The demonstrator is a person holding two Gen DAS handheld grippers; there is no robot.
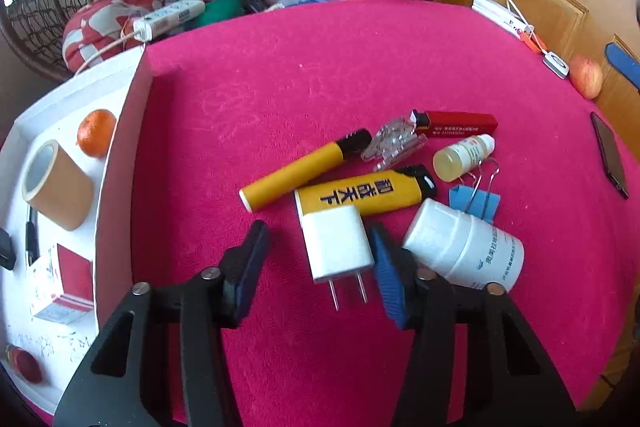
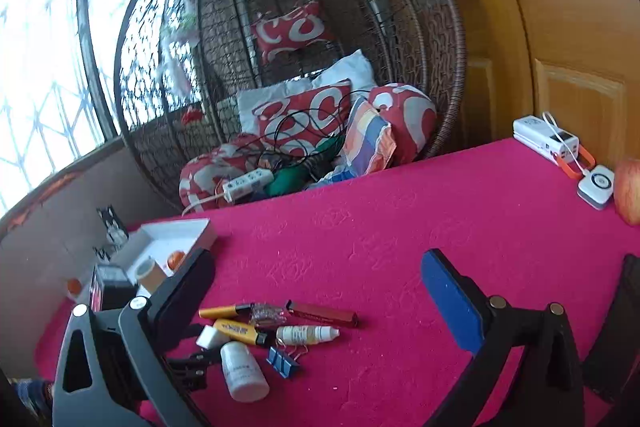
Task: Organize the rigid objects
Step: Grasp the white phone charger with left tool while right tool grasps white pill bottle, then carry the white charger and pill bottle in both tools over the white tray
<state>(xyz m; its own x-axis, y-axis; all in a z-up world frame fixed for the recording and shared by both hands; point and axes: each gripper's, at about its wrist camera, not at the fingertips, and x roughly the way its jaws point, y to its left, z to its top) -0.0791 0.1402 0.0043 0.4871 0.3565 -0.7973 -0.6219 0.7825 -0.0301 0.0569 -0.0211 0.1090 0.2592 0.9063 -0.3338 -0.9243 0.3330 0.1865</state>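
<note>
The white tray (image 1: pixel 120 163) lies left of the white charger plug (image 1: pixel 338 241) and already holds a tape roll (image 1: pixel 56 187), an orange (image 1: pixel 96 133) and a small red-and-white box (image 1: pixel 60 287). The step in hand looks like picking the plug from the pile to carry it there. The left gripper (image 1: pixel 320 251) straddles the plug with its fingers (image 1: pixel 250 259) narrowed: the right one touches the plug's side, the left one stands just clear, so no grip yet. The plug is a smooth white block, prongs toward the camera, lying flat on the pink table (image 1: pixel 360 67), its far end over the yellow lighter (image 1: pixel 360 193). Right of the plug lies a white pill bottle (image 1: pixel 464 247), touching that right finger. Next, the fingers must close squarely without nudging the bottle. The right gripper (image 2: pixel 532 307) hovers wide and empty, well right of the plug.
</note>
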